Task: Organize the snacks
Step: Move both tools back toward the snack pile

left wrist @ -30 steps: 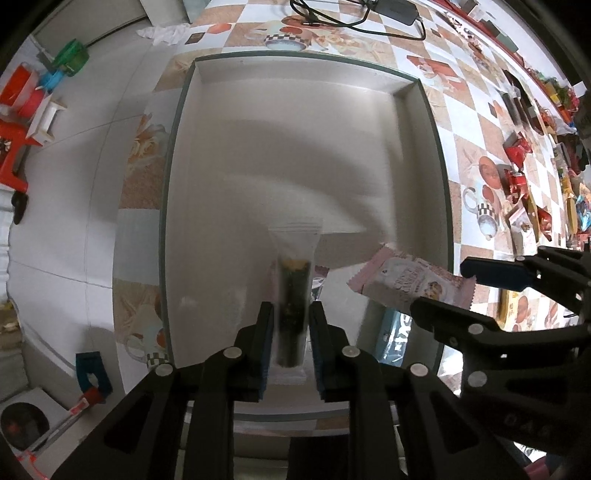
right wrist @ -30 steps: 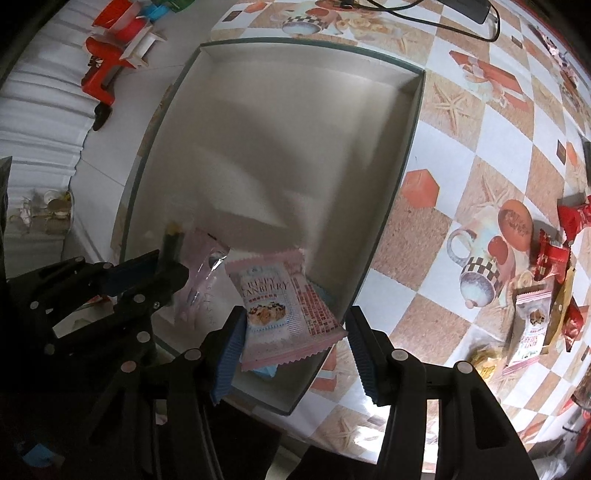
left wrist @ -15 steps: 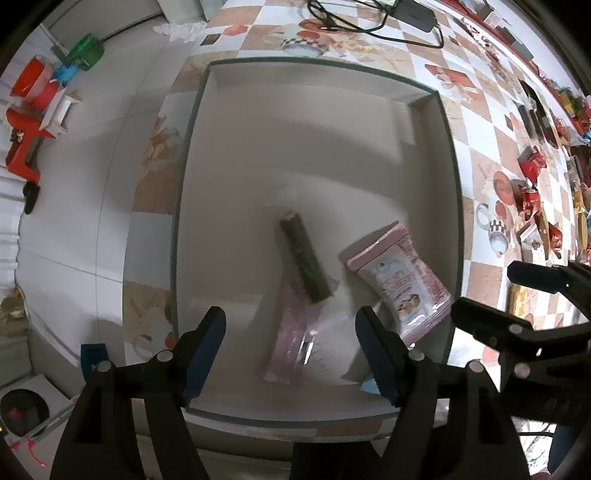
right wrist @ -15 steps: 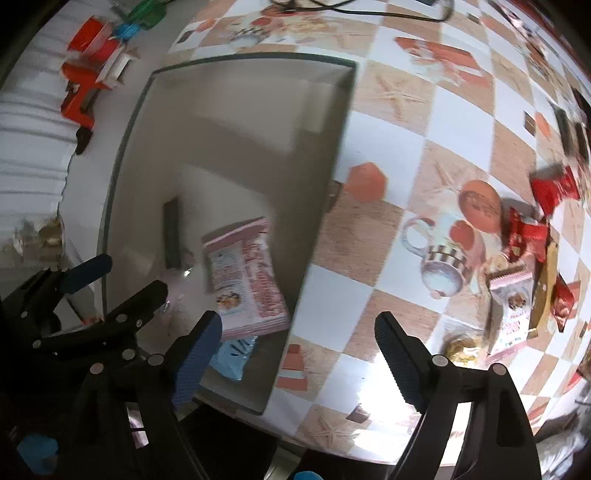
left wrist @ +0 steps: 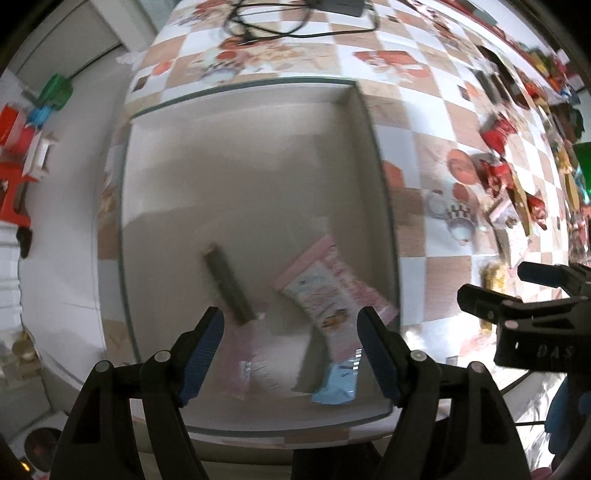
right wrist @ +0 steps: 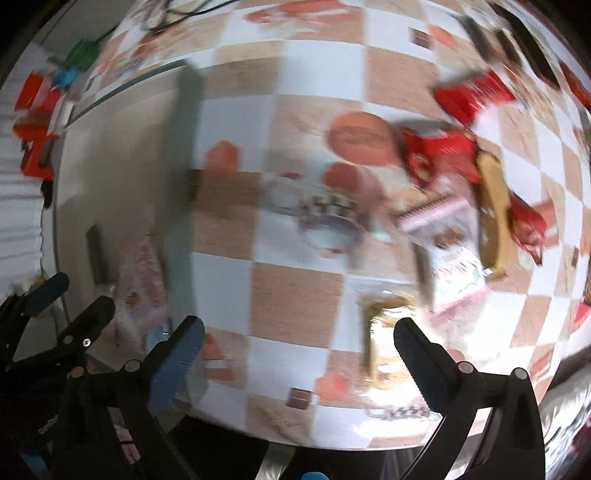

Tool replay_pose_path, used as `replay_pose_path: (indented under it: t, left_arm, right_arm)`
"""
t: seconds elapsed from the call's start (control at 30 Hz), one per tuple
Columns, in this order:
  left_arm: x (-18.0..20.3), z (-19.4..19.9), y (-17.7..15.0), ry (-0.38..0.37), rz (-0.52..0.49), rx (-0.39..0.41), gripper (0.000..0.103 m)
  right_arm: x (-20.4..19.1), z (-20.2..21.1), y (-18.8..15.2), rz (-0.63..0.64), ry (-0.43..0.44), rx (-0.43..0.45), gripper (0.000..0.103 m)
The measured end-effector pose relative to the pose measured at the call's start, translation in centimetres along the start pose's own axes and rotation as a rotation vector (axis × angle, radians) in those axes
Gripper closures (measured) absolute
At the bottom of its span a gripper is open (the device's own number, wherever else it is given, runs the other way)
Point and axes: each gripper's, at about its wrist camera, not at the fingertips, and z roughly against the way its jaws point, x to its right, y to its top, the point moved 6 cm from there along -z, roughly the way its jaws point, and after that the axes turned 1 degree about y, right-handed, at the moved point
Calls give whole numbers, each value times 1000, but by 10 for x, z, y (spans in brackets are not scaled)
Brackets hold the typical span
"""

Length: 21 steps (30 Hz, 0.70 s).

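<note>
A white box with a green rim (left wrist: 373, 147) holds a dark snack bar in a clear wrapper (left wrist: 229, 288), a pink packet (left wrist: 332, 295) and a blue packet (left wrist: 336, 384). My left gripper (left wrist: 291, 343) hangs open above them with nothing between its fingers. In the blurred right wrist view, my right gripper (right wrist: 295, 343) is over the checkered tablecloth right of the box rim (right wrist: 181, 147). Its jaws are opening wide and are empty. Loose snacks lie beyond it: red packets (right wrist: 443, 155), a pink packet (right wrist: 450, 251), a yellow bar (right wrist: 493, 206).
A black cable (left wrist: 295, 22) lies on the tablecloth behind the box. Red, green and blue items (left wrist: 26, 125) sit on the white surface to the left. More snacks (left wrist: 509, 184) are strewn along the right. The right gripper (left wrist: 495, 282) shows beside the box.
My left gripper opened and the dark bar dropped into the box. My right gripper released the pink packet into the box, then swung right over the tablecloth, opening wider.
</note>
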Motion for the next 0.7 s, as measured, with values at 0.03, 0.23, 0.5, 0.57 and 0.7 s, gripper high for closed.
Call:
replay_pose_path:
  t: [0.03, 0.23, 0.5, 0.57, 0.7]
  left_arm:
    - [6, 1, 1, -1, -11, 1, 25]
    - [47, 4, 12, -12, -91, 8, 25]
    - [98, -5, 22, -9, -191, -14, 25]
    - [108, -7, 28, -7, -213, -14, 25]
    - [148, -6, 46, -2, -275, -9, 25]
  right_arm:
    - [7, 0, -1, -16, 0, -1, 0]
    - [60, -7, -14, -127, 7, -21, 0]
    - [130, -21, -42, -241, 5, -59, 0]
    - [151, -25, -52, -260, 8, -71, 0]
    - [185, -31, -69, -290, 14, -82, 0]
